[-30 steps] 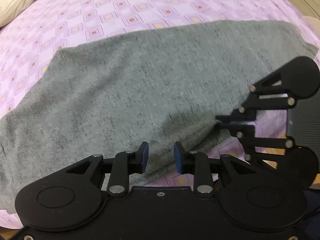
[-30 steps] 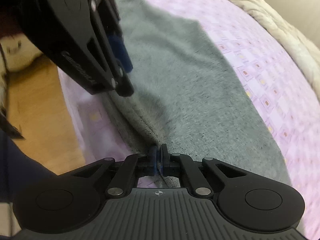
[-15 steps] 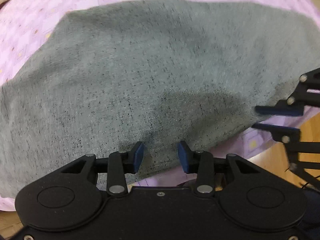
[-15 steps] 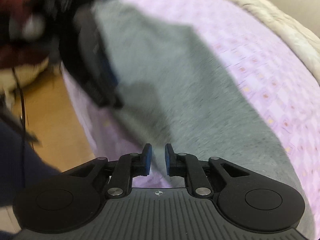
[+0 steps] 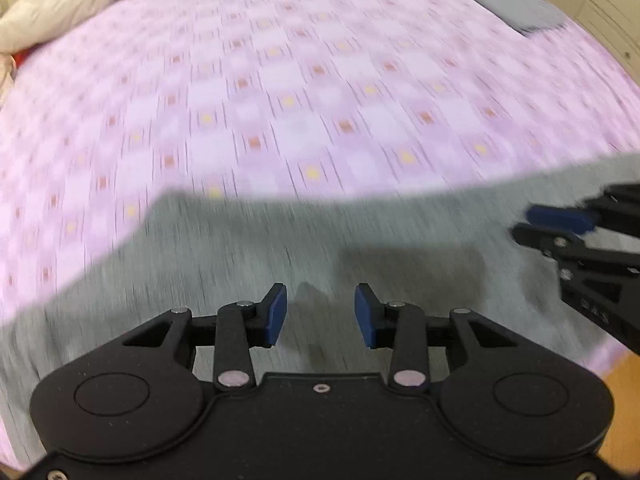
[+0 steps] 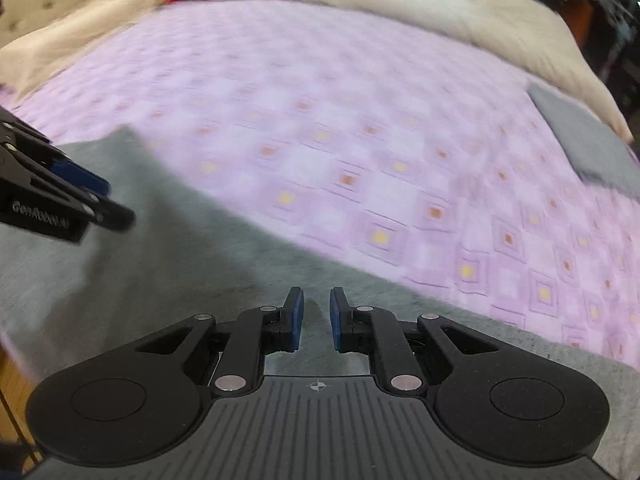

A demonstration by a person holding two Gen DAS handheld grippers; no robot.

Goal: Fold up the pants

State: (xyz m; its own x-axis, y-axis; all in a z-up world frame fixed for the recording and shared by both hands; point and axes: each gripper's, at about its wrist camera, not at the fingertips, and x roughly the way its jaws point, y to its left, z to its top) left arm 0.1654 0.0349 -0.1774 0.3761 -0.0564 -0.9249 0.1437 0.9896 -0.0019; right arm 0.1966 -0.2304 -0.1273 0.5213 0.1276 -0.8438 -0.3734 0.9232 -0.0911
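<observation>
Both grippers hang empty over the pants (image 5: 280,248), prob. because a fold's just been laid and they're let go. Left gripper (image 5: 320,314): jaws well apart, having just been opening, nothing between them. Right gripper (image 6: 316,318): jaws a narrow gap apart, also just been opening, no cloth in them. Pants fill the lower half of both views, lying near the bed's front edge on the pink checked sheet (image 5: 300,100). Grey, speckled, flat w/ a straight far edge, no big wrinkles. Another grey folded piece (image 6: 584,148) sits right of frame, well apart, by the beige duvet (image 6: 400,4).
</observation>
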